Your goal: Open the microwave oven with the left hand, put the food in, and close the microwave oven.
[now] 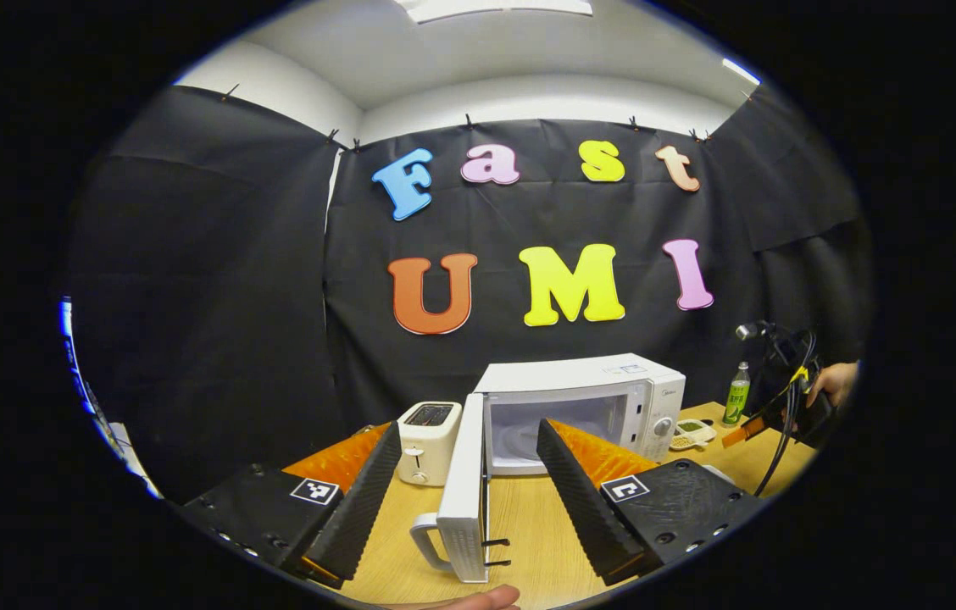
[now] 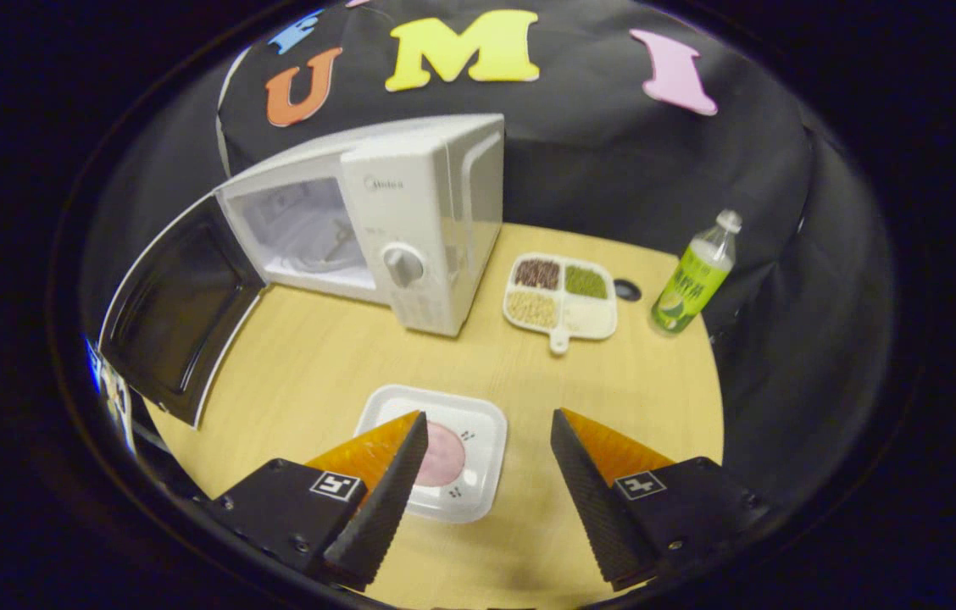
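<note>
Your right gripper (image 2: 486,462) hangs open and empty with the food plate (image 2: 436,453) low centre, just under its left finger; the open microwave (image 2: 376,229) sits upper left.

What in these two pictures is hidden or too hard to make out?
- Food on the white square plate: right gripper view, partly covered by a finger of the right gripper.
- Toaster: left gripper view, its lower left sits behind the left gripper.
- Microwave interior: left gripper view, partly blocked by the open door and a finger.
- Bottle label: too small to make out.
</note>
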Demonstrator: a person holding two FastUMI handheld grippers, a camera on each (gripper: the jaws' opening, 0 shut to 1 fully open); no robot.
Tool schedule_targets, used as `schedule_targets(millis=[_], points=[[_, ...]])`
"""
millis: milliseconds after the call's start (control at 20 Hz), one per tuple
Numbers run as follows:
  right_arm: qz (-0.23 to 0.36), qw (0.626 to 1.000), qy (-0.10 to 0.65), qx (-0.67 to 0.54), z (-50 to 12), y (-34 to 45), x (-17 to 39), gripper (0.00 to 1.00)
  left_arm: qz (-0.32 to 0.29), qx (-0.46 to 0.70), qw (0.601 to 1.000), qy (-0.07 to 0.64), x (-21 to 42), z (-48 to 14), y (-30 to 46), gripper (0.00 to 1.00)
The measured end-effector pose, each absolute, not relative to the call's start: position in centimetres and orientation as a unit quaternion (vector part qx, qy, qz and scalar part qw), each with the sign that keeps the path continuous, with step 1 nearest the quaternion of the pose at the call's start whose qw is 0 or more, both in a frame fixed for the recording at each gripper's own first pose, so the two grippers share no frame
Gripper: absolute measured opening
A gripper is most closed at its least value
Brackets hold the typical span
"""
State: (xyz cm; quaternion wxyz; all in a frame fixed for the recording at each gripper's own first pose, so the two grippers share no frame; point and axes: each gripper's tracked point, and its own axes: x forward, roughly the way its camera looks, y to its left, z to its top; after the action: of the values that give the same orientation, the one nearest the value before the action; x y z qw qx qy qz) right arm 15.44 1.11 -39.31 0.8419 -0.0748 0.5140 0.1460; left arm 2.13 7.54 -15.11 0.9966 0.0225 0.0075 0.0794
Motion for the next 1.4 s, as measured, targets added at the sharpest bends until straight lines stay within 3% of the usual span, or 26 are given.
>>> schedule_targets(millis=[50, 100, 200, 300, 350, 400, 450, 500, 550, 600, 700, 750, 800, 850, 900, 950, 1400], points=[[0.146, 0.826, 0.540, -0.064, -40.8, 0.8, 15.0, 0.86, 0.080, 0.019, 0.997, 0.003, 2.3, -15.0, 7.7, 0.96], [0.140, 0.813, 0.562, -0.052, -42.0, 0.4, 14.7, 0.91, 0.084, 0.017, 0.996, 0.003, 2.5, -15.1, 8.0, 0.96], [0.132, 0.791, 0.597, -0.033, -43.9, -0.2, 14.6, 0.84, 0.094, 0.010, 0.995, 0.010, 2.7, -15.8, 8.6, 0.96], [0.131, 0.765, 0.631, -0.008, -45.2, -0.2, 14.1, 0.63, 0.100, 0.008, 0.995, 0.016, 2.6, -16.3, 8.9, 0.96], [0.137, 0.745, 0.653, 0.009, -45.6, 0.1, 13.5, 0.58, 0.102, 0.010, 0.995, 0.018, 2.7, -16.5, 8.9, 0.96], [0.139, 0.728, 0.671, 0.028, -45.8, 0.5, 13.0, 0.60, 0.107, 0.015, 0.994, 0.020, 2.7, -16.6, 9.1, 0.96], [0.144, 0.710, 0.688, 0.041, -46.1, 0.9, 12.5, 0.50, 0.110, 0.020, 0.994, 0.019, 2.8, -16.7, 9.2, 0.96], [0.151, 0.697, 0.700, 0.043, -46.3, 1.0, 12.1, 0.58, 0.110, 0.021, 0.994, 0.017, 2.8, -16.5, 9.1, 0.96], [0.155, 0.693, 0.703, 0.041, -46.6, 1.0, 12.2, 0.46, 0.109, 0.019, 0.994, 0.015, 2.7, -16.4, 8.9, 0.96], [0.155, 0.687, 0.709, 0.039, -46.9, 1.0, 12.2, 0.56, 0.106, 0.015, 0.994, 0.015, 2.7, -16.4, 8.8, 0.96], [0.168, 0.666, 0.725, 0.046, -47.6, 1.4, 11.6, 0.35, 0.102, 0.011, 0.995, 0.014, 2.6, -16.3, 8.8, 0.96], [0.182, 0.641, 0.743, 0.059, -48.0, 2.0, 10.9, 0.42, 0.103, 0.012, 0.994, 0.014, 2.5, -16.3, 9.0, 0.96], [0.196, 0.631, 0.745, 0.090, -48.2, 3.0, 10.9, 0.12, 0.105, 0.014, 0.994, 0.013, 2.5, -16.3, 9.1, 0.96], [0.209, 0.615, 0.752, 0.110, -48.3, 3.2, 10.6, 0.22, 0.104, 0.021, 0.994, 0.009, 2.5, -16.2, 9.1, 0.96], [0.210, 0.603, 0.758, 0.133, -48.4, 3.2, 10.7, 0.02, 0.104, 0.029, 0.994, 0.007, 2.4, -16.0, 8.9, 0.96], [0.206, 0.594, 0.762, 0.153, -48.5, 3.1, 10.6, 0.08, 0.103, 0.034, 0.994, 0.004, 2.4, -16.0, 8.7, 0.96], [0.169, 0.628, 0.740, 0.173, -48.1, 1.9, 10.6, 0.04, 0.085, 0.033, 0.996, -0.007, 1.7, -15.3, 8.0, 0.96]])
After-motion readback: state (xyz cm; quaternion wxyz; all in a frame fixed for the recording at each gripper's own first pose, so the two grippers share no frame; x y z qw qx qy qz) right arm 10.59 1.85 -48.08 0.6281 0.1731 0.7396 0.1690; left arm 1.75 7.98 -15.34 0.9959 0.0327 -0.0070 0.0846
